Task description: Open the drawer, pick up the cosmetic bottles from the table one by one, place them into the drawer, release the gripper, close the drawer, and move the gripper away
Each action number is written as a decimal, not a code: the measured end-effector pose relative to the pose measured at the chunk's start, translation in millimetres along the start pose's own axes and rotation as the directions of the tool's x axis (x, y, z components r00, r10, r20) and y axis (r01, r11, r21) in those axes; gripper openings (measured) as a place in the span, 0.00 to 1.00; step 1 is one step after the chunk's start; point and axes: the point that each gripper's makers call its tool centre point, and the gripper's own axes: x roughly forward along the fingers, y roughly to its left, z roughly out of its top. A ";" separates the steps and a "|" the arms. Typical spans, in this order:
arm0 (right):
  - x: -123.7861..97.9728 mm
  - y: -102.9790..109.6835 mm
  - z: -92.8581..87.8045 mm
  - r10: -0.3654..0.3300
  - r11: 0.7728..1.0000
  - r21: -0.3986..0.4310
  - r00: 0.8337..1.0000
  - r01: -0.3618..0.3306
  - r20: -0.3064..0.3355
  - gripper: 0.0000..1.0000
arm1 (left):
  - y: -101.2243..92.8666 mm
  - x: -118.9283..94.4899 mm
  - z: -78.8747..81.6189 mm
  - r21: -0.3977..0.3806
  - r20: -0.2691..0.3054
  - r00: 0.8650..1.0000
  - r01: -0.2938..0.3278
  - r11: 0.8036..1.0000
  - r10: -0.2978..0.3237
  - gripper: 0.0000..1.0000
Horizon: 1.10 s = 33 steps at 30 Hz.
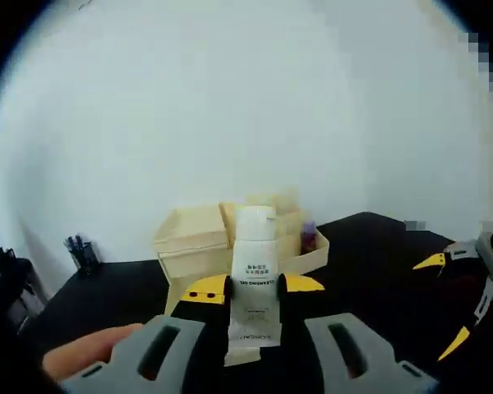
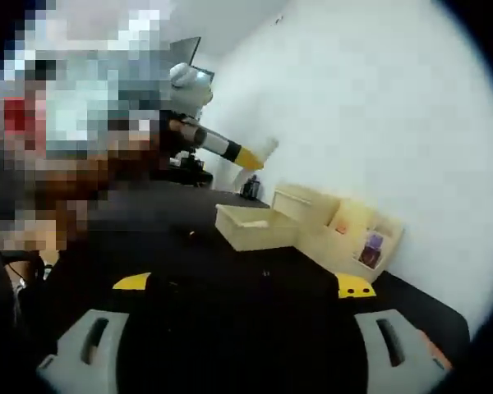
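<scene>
Left claw (image 1: pixel 255 289): clenched on a white cosmetic tube (image 1: pixel 254 271), which stands between its yellow-tipped jaws.

Tube, long axis: roughly upright in the left gripper view, running along the jaws' forward line; the rounded white end points toward the organizer and the flat crimped end points back toward the camera.

Tube, position: held in the air above the black bench (image 1: pixel 370 263), carried rather than resting.

Drawer (image 2: pixel 255 226): pulled out of the pale wooden organizer (image 2: pixel 345 230) and open at the top; in the right gripper view it sits on the bench with its mouth upward. What lies inside cannot be told.

Governing relation: the open drawer (image 1: pixel 193 234) lies straight ahead of the left claw and below the tube, just behind it in that view. The coming move appears to be a short advance forward and down, ending with the tube over the drawer's open top.

Right claw (image 2: pixel 242 287): released, jaws spread wide with nothing between them, low over the bench and well apart from the drawer.

Nearer hand: the left, judged from the drawer's place directly behind its load.

Other claw in view: the left claw's yellow tip (image 2: pixel 248 156) shows above the drawer in the right gripper view.

Background item: a dark pen holder (image 1: pixel 82 254) stands near the wall.
</scene>
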 end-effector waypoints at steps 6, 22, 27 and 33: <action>-1.4 -5.6 2.9 -0.017 1.000 0.000 1.000 0.017 0.010 0.78 | 13.4 26.0 -25.9 -0.055 -0.094 0.995 -0.024 0.998 0.019 0.18; -0.5 -14.0 8.7 -0.041 0.999 -0.008 0.999 0.041 0.022 0.76 | 33.3 69.4 -79.7 -0.217 -0.227 0.974 -0.069 0.974 0.019 0.18; -1.8 -14.4 8.5 -0.043 0.999 -0.012 0.999 0.044 0.019 0.76 | 33.7 79.0 -97.6 -0.194 -0.293 0.955 -0.102 0.976 0.042 0.18; -3.0 -11.5 7.3 -0.042 0.999 -0.014 0.999 0.042 0.016 0.75 | 33.9 86.9 -113.5 -0.213 -0.343 0.939 -0.114 0.970 0.035 0.18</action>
